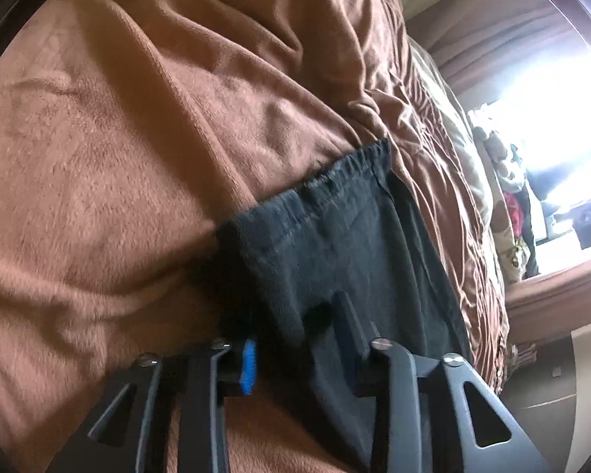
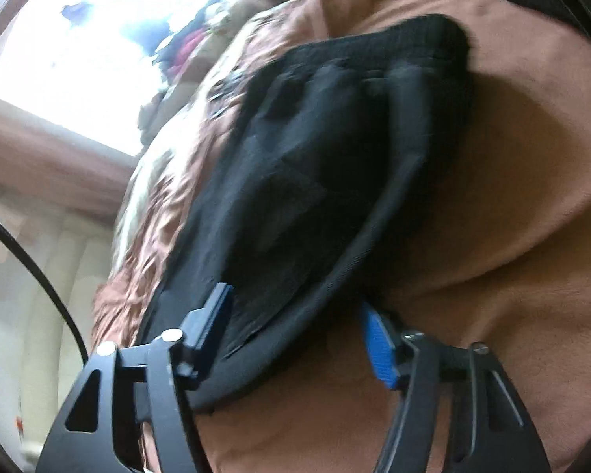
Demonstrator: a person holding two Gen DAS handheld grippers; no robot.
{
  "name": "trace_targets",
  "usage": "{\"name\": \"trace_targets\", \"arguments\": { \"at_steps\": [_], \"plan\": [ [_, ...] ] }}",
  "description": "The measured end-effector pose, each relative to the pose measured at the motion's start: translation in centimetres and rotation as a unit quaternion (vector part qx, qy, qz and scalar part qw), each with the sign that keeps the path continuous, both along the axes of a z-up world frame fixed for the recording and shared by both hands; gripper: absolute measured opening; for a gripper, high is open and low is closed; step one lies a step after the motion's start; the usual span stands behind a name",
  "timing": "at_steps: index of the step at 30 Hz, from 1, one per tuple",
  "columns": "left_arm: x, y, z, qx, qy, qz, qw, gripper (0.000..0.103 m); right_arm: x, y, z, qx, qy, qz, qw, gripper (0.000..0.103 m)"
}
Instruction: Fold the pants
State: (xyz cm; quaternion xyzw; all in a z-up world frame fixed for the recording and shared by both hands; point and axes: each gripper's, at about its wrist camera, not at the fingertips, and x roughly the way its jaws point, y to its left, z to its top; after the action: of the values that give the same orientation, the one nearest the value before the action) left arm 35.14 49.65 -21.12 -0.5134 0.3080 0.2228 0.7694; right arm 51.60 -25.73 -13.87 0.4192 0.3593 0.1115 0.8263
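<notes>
Black pants [image 1: 335,244] lie on a brown fleece blanket [image 1: 118,157], with the gathered elastic waistband at the far end. My left gripper [image 1: 299,339] has its jaws apart, with black cloth bunched between the blue-padded left finger and the right finger. In the right wrist view the pants [image 2: 315,165] lie in a folded heap with a thick hem curving along the near edge. My right gripper [image 2: 299,331] is open, its fingers straddling that near edge of the pants; the blue pad [image 2: 378,347] shows bare.
The blanket covers a bed with rumpled brown satin bedding [image 1: 453,181] to one side. A bright window [image 2: 78,47] and piled clothes [image 1: 512,213] lie beyond the bed. A black cable [image 2: 39,276] hangs at the left of the right wrist view.
</notes>
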Motion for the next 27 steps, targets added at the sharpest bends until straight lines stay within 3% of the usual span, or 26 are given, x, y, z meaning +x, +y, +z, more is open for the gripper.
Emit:
{"name": "trace_targets", "arguments": {
  "at_steps": [3,7,10,14,15,18,27],
  "plan": [
    [0.1,0.5,-0.2,-0.001,-0.004,0.001,1.0000,0.025,-0.5,-2.0,-0.7,0.011,-0.003,-0.036,0.999,0.059],
    [0.3,0.8,-0.5,-0.001,-0.015,0.007,0.9999,0.024,0.6,-3.0,-1.1,0.023,-0.011,-0.037,0.999,0.059],
    [0.4,1.0,-0.5,0.004,-0.016,0.011,0.9998,0.008,1.8,-4.0,-1.2,0.024,-0.017,-0.048,0.998,0.058],
    [0.6,0.7,1.0,0.028,-0.016,0.016,0.9994,0.005,3.6,-4.2,-1.6,0.007,-0.003,-0.058,0.998,0.034],
    [0.5,0.7,1.6,0.031,-0.020,0.016,0.9992,0.005,4.0,-3.9,-1.3,0.003,-0.002,-0.054,0.999,0.025],
    [0.7,0.8,4.0,0.042,-0.035,0.007,0.9985,0.004,4.8,-3.4,0.5,-0.023,-0.011,-0.042,0.999,0.014],
    [0.4,0.7,11.0,0.060,-0.084,-0.007,0.9946,0.004,2.0,-2.5,7.3,-0.036,-0.077,-0.010,0.996,0.009]
  ]
}}
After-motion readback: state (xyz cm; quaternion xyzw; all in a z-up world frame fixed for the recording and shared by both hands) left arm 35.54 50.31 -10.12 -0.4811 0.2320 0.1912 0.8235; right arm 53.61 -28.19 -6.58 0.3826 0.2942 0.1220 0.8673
